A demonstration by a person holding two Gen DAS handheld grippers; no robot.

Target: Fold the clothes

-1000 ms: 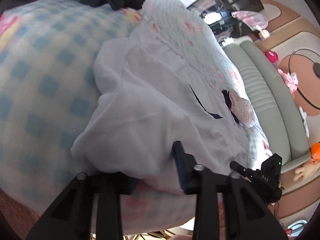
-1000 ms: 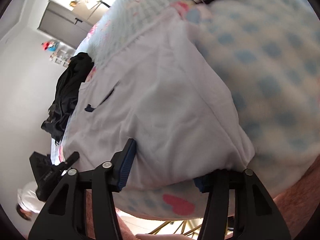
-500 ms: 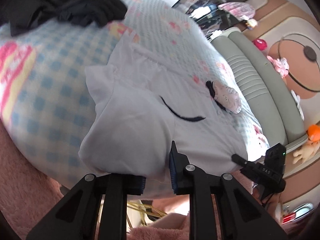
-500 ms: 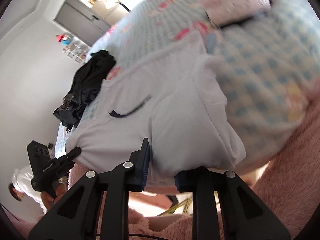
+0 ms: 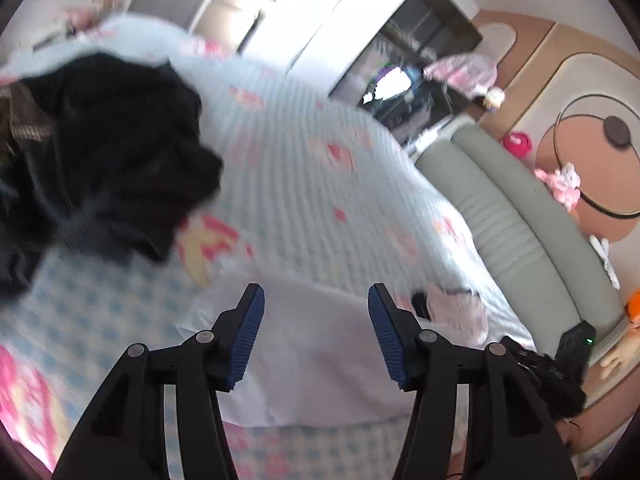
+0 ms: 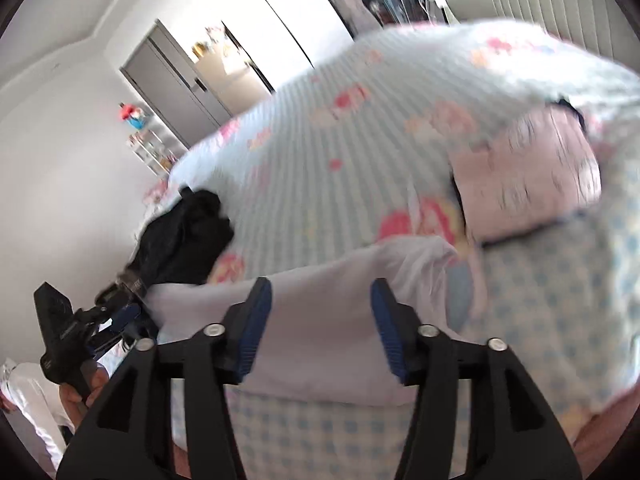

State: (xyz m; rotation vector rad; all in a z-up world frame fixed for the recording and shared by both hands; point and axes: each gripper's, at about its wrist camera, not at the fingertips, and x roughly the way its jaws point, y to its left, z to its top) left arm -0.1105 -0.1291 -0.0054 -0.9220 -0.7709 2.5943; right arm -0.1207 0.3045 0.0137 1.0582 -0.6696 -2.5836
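Blue ribbed pads line both black fingers of the left hand-held gripper (image 5: 316,336), which stands spread apart and empty above the white garment (image 5: 320,356). The right hand-held gripper (image 6: 320,328) is likewise parted, clamping nothing, with the same white cloth lying between and beyond its fingers. The garment lies folded near the near edge of the bed (image 5: 288,168), on a blue checked blanket (image 5: 92,312). Just past it, toward the bed's right side, sits a pale pink folded piece (image 6: 528,184) with dark trim. A heap of black clothes (image 5: 100,168) rests at the bed's far left side, well apart from the white garment. A grey-green padded headboard (image 5: 516,236) runs along the right edge.
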